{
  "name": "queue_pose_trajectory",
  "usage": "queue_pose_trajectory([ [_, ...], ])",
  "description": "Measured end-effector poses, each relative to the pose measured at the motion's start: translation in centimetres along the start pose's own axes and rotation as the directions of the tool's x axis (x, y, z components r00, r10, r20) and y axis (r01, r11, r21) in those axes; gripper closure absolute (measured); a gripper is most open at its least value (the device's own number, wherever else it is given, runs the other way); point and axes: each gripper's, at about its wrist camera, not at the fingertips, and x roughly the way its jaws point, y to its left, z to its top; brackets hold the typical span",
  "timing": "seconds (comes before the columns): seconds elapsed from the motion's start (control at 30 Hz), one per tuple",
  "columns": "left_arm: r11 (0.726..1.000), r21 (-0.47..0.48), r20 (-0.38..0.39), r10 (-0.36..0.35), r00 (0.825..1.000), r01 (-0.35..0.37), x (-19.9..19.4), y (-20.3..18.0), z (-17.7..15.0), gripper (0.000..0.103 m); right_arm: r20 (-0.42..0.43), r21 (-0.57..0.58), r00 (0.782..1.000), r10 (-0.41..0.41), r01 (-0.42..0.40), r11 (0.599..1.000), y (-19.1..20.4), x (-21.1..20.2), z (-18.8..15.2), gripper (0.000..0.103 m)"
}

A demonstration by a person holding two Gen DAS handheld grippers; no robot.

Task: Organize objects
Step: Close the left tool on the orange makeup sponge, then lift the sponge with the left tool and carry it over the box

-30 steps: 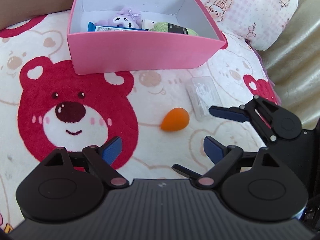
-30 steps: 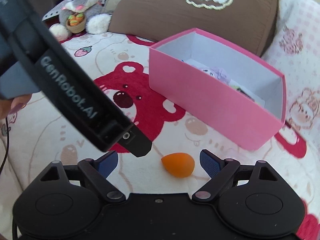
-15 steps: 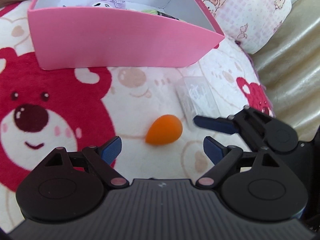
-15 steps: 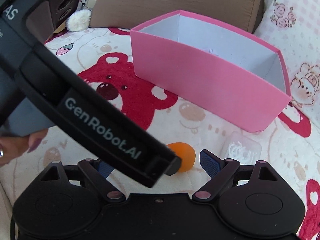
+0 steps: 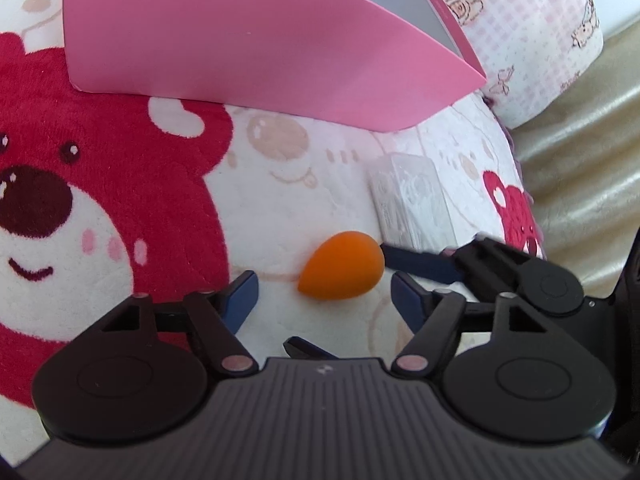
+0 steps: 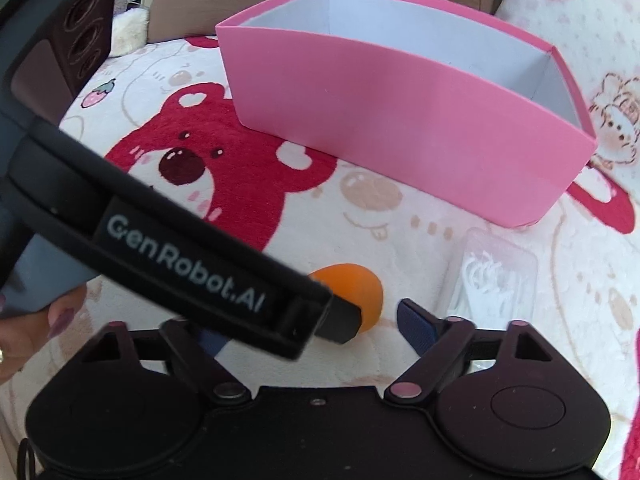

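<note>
One orange sponge (image 5: 342, 271), one pink box (image 6: 400, 128), two claws closing.

My two wrist cameras each look steeply down from close above the bear-print blanket (image 5: 280, 200). Both views share the orange sponge (image 5: 342, 266), pink box (image 6: 400, 128) and clear case (image 6: 496, 276).

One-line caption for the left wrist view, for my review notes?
Left gripper open above an orange sponge on a bear blanket, right gripper alongside, pink box behind.
</note>
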Motion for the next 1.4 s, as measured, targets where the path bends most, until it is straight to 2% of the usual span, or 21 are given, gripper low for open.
queue_pose_trajectory([
  [0.07,1.000,0.001,0.006,-0.028,1.000,0.028,0.0,0.1,0.0,0.048,0.004,-0.003,1.000,-0.014,0.014,1.000,0.0,0.2,-0.1,0.027],
  [0.13,0.998,-0.004,0.011,-0.061,0.998,0.061,-0.1,0.1,0.0,0.050,0.004,0.002,1.000,-0.021,0.021,1.000,-0.1,0.3,-0.2,0.033],
  [0.23,0.998,-0.002,0.012,-0.061,0.998,0.061,0.2,0.0,-0.1,0.051,0.008,0.025,1.000,-0.021,0.020,0.999,-0.5,0.2,-0.2,0.036],
  [0.37,0.998,-0.008,0.017,-0.054,0.998,0.055,0.6,0.2,-0.2,0.056,0.008,0.035,1.000,-0.031,0.030,0.999,-0.7,0.1,-0.3,0.047],
  [0.5,0.998,0.008,0.032,-0.061,0.998,0.061,0.6,0.2,-0.3,0.057,-0.003,0.040,0.999,-0.037,0.037,0.999,-0.6,0.1,-0.7,0.050],
  [0.73,0.997,0.040,0.055,-0.070,0.996,0.068,-0.1,-0.5,-0.2,0.057,-0.002,0.035,0.999,-0.045,0.045,0.998,-0.6,0.7,-0.4,0.050],
  [0.97,0.992,0.123,0.032,-0.013,0.999,0.009,-0.1,-1.6,-0.3,0.057,0.008,0.014,0.999,-0.044,0.044,0.999,-0.3,0.4,-0.3,0.050],
  [1.2,0.990,0.140,0.045,-0.016,0.999,0.010,-0.9,-2.0,0.0,0.057,0.036,0.003,0.998,-0.055,0.055,0.998,0.0,0.2,0.0,0.050],
  [1.4,0.984,0.173,0.063,-0.046,0.997,0.034,-2.5,-3.4,-0.1,0.056,0.060,0.053,0.997,-0.054,0.051,0.997,-0.4,-1.4,0.3,0.050],
])
